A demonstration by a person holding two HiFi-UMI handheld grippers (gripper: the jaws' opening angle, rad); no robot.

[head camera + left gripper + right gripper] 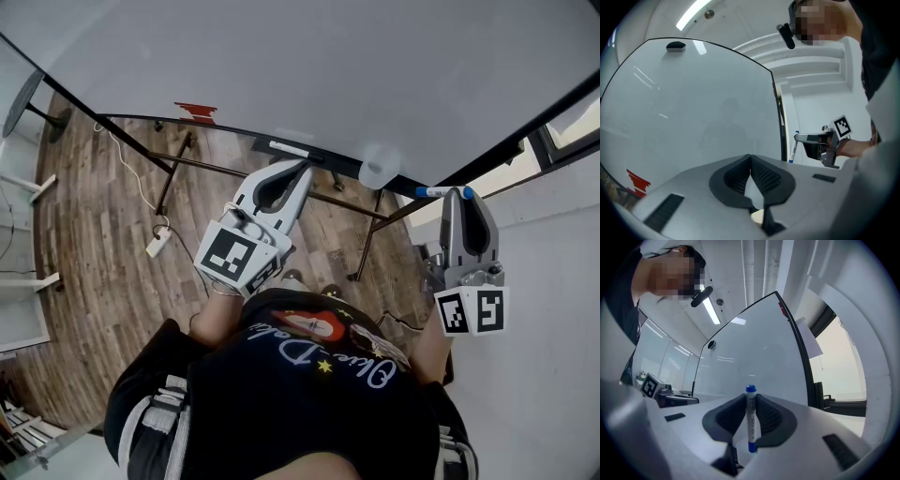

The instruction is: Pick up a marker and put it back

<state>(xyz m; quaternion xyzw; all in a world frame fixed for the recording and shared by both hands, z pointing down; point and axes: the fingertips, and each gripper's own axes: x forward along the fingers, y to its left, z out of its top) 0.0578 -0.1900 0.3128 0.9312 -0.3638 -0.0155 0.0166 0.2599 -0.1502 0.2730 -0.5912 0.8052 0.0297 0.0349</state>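
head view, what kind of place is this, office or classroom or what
Most likely an office or meeting room, though a classroom is possible. A large whiteboard stands on black metal legs over wood-pattern flooring, the right gripper holds a blue-capped marker, and a ceiling strip light is on.

Nothing reads cleanly. My shirt [319,361] carries white cursive lettering, upside down in the head view; I cannot make out the words. The marker [750,420] has fine print along its barrel, too small to read. The left cube [232,255] and right cube [472,310] bear black-and-white square patterns, no letters. The red mark [196,112] on the whiteboard [281,66] is a shape, not text.
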